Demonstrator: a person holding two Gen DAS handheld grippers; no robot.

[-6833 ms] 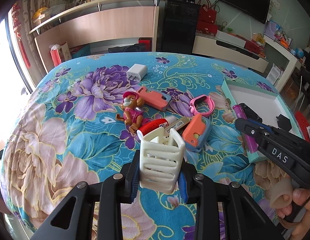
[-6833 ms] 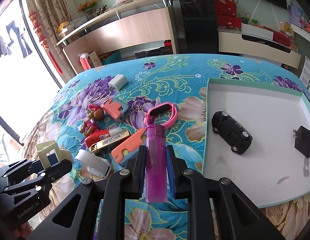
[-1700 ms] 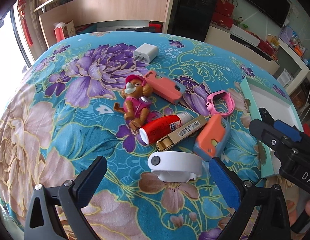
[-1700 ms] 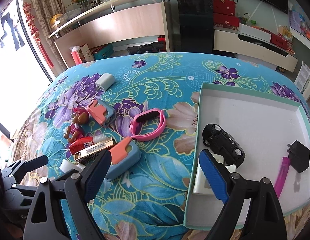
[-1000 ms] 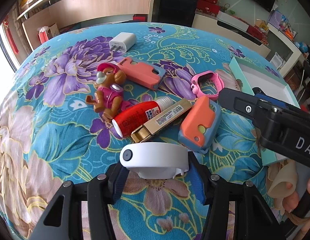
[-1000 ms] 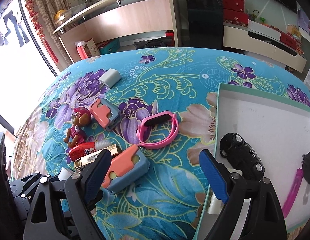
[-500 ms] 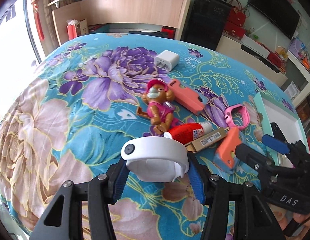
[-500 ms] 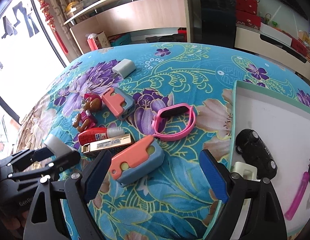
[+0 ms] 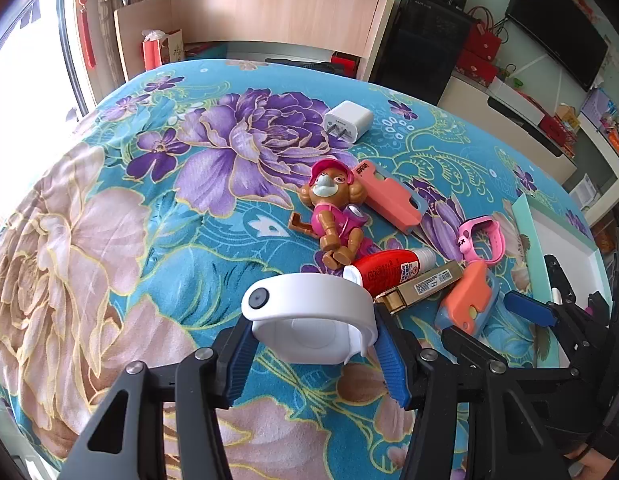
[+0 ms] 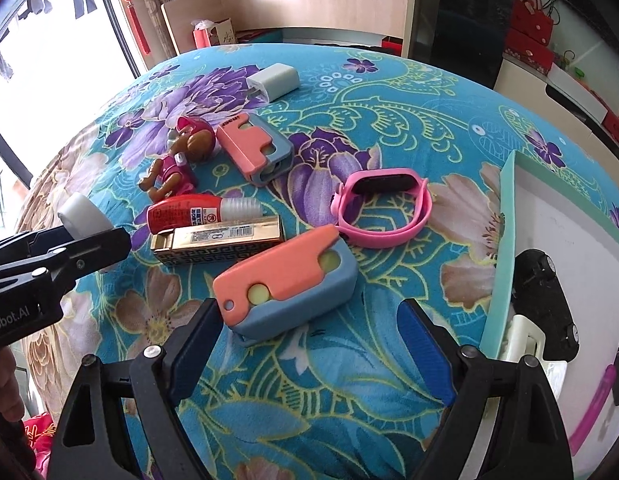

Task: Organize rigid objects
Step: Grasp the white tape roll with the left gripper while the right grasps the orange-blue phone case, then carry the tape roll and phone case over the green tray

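Right gripper [image 10: 311,344] jaws wide apart, low over the table [image 10: 389,92], orange-blue case [image 10: 287,282] just ahead between them. Left gripper [image 10: 89,226] at left edge clamps a white band [image 10: 82,213]. Pink watch [image 10: 383,208] near tray [image 10: 505,240]; black toy car [image 10: 545,304] inside it.

White band [image 9: 309,300], teal floral cloth [image 9: 109,240]
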